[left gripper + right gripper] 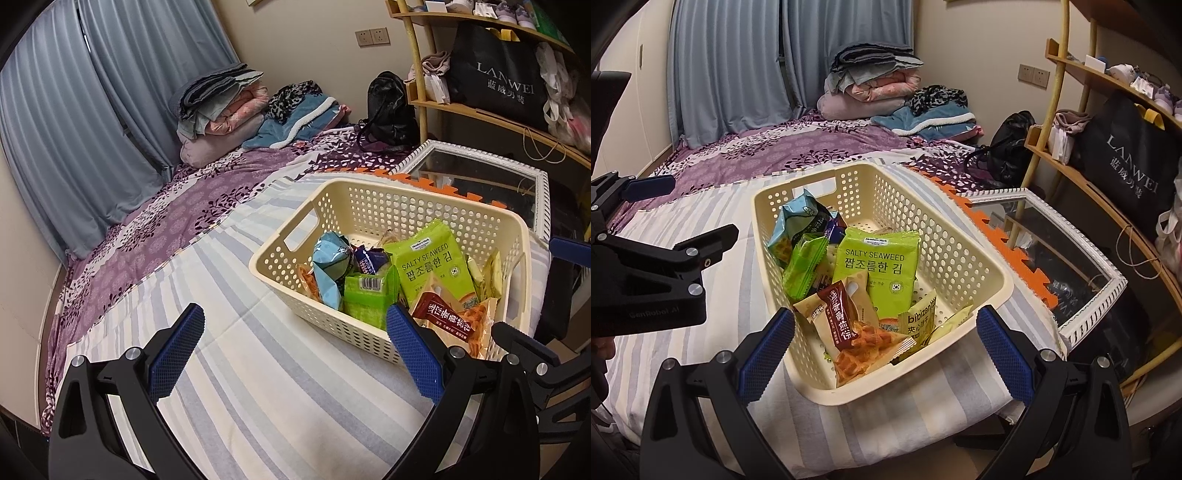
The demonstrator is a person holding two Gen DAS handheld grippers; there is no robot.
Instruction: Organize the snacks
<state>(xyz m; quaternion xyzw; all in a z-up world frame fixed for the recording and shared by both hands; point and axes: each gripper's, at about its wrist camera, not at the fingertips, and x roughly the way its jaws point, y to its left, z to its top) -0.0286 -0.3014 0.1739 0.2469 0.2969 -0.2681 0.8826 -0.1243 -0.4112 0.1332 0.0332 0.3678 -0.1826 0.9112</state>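
A cream perforated basket (354,210) (964,254) stands on the striped sheet and holds several snack packs. Among them are a green salty seaweed pack (432,269) (879,269), a light blue bag (328,266) (798,218), a green wafer pack (365,299) (803,266) and a brown-labelled waffle pack (454,317) (849,325). My left gripper (295,350) is open and empty over the sheet, left of the basket's near corner. It also shows in the right wrist view (646,236). My right gripper (886,350) is open and empty just before the basket's near end.
The bed (155,236) runs back to folded blankets (221,107) and blue curtains (74,129). A white-framed mirror (1071,269) and an orange foam mat (1015,254) lie right of the basket. A wooden shelf (1108,166) with a black bag (1130,158) stands at the right.
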